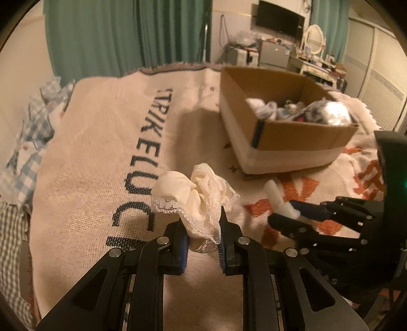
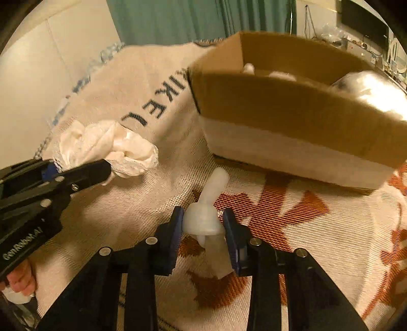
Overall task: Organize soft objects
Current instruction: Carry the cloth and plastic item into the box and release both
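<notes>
My left gripper (image 1: 202, 229) is shut on a crumpled white lacy cloth (image 1: 195, 196) and holds it above the woven blanket; the cloth also shows in the right wrist view (image 2: 106, 147), with the left gripper (image 2: 76, 175) at the left. My right gripper (image 2: 203, 224) is shut on a small white soft rubbery piece (image 2: 203, 219) with a stem pointing forward. In the left wrist view the right gripper (image 1: 287, 214) holds that white piece (image 1: 277, 198) at the right. A cardboard box (image 1: 302, 135) holding several soft items stands beyond both grippers; its near wall (image 2: 292, 107) shows in the right wrist view.
The cream blanket (image 1: 101, 157) with dark lettering and orange patterns covers the bed. Checked bedding (image 1: 28, 132) lies at the left edge. Green curtains (image 1: 127, 33), a wall TV (image 1: 279, 19) and a cluttered dresser (image 1: 318, 63) stand behind.
</notes>
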Tool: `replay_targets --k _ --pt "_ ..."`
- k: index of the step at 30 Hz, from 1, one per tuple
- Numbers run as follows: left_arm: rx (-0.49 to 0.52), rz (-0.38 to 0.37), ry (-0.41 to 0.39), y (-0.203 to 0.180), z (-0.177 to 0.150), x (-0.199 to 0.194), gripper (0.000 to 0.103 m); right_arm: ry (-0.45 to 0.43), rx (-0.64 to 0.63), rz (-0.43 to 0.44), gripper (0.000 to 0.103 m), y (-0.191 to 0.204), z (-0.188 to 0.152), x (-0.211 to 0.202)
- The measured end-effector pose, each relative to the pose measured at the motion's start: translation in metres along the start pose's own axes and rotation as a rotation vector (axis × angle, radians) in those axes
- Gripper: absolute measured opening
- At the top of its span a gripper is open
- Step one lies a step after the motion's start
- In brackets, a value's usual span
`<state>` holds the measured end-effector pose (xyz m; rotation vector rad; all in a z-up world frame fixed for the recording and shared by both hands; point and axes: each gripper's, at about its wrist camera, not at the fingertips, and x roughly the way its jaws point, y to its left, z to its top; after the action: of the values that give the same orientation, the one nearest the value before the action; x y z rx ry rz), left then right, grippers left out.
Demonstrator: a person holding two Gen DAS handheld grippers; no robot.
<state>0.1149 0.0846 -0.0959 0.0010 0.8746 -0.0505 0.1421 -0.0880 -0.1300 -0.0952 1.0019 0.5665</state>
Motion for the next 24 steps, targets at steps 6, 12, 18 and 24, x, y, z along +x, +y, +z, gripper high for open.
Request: replay_targets --k 6,12,18,24 --pt "0.003 -0.014 -0.068 -0.024 0.003 -0.038 0.018 -0.096 -0.021 -0.026 0.032 -0.002 -0.008 -0.066" --pt "0.028 -0.017 -0.150 -0.046 0.010 -0.077 0.018 -0.185 -0.043 -0.043 0.032 -0.001 -0.013 -0.132" --pt "0.045 -0.017 -0.238 -0.064 0.022 -0.114 0.018 -0.280 -0.063 -0.073 0.032 0.000 -0.006 -0.188" --pt "0.049 -0.041 -0.275 -0.074 0.036 -0.128 0.018 -0.355 -0.074 -0.106 0.032 -0.011 0.009 -0.230"
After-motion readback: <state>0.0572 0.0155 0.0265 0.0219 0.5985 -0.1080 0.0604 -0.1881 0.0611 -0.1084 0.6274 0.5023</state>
